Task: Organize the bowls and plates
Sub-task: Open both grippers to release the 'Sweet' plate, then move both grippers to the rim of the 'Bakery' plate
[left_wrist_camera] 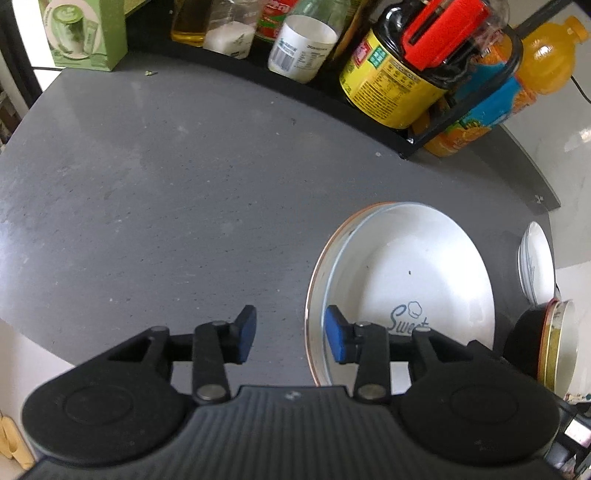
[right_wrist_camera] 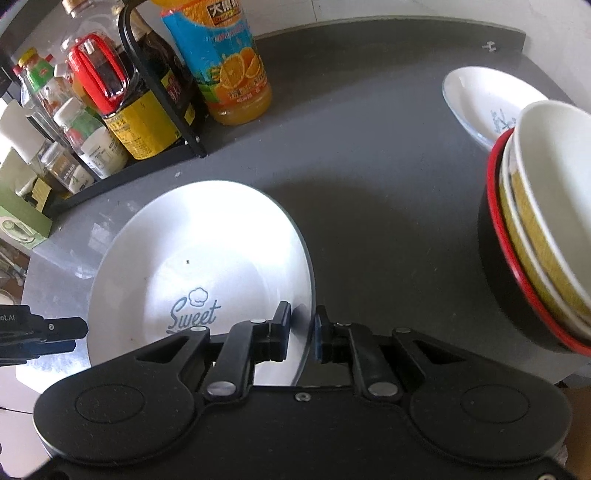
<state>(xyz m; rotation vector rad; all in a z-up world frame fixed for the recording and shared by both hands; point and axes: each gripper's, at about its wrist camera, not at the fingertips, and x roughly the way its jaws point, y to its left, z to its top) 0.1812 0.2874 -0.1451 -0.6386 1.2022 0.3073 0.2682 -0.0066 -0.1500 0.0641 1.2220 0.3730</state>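
Observation:
A white "Sweet" plate sits on another plate with an orange rim on the grey counter; it also shows in the left wrist view. My right gripper straddles its right rim, with the jaws narrowly apart. My left gripper is open and empty at the plate's left edge. A stack of bowls, white and yellow inside a black, red-rimmed one, stands at the right. A small white plate lies behind it.
A black rack of sauce bottles and jars lines the counter's back. An orange juice bottle stands beside it. A green box sits at the far left. The counter's front edge is close below both grippers.

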